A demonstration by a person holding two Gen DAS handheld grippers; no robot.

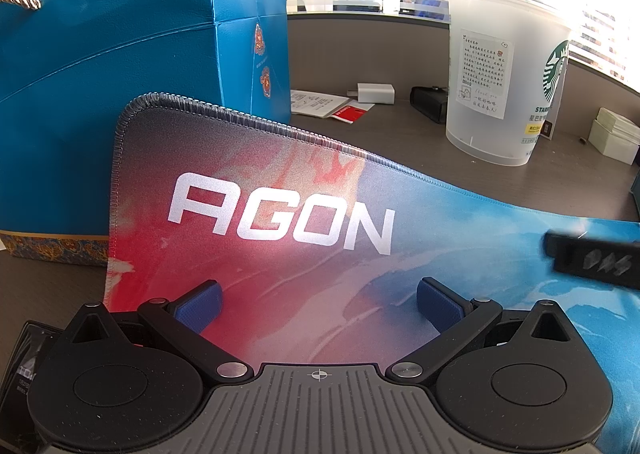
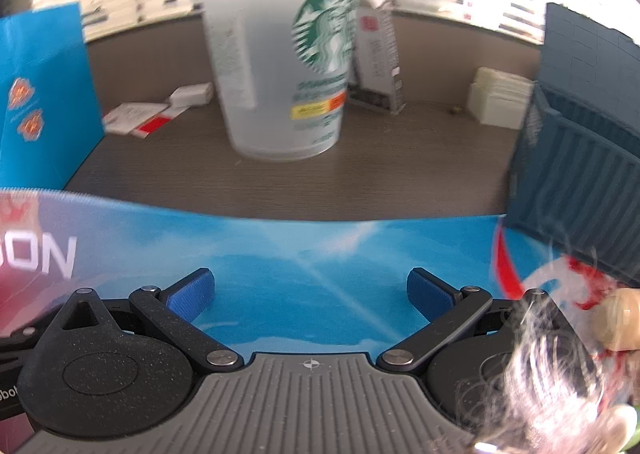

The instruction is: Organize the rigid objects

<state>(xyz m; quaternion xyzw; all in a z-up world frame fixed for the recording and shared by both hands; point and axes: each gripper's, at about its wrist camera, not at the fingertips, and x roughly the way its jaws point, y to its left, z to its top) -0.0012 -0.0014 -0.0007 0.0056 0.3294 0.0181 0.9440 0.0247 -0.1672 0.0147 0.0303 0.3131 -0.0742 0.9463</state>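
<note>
Both tongs hang released and empty over the mouse mat [image 1: 280, 213]: the left gripper [image 1: 318, 304] and the right gripper [image 2: 310, 296], each with pads spread. One frosted cup [image 2: 280, 65] stands upright, long axis vertical, on the desk [image 2: 420, 173] at twelve o'clock from the right gripper and about two o'clock from the left, so I judge the right nearer. Also one blue bag [image 1: 120, 65] at ten o'clock of the left, one white charger [image 1: 376, 93], one dark blue container [image 2: 580, 173].

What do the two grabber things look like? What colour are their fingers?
Both look alike. The left hand-held gripper and the right hand-held gripper each have black arms with silver rivets, round black discs, a ribbed grey middle plate with a small crosshair mark, and blue textured pads on the fingers.
</note>
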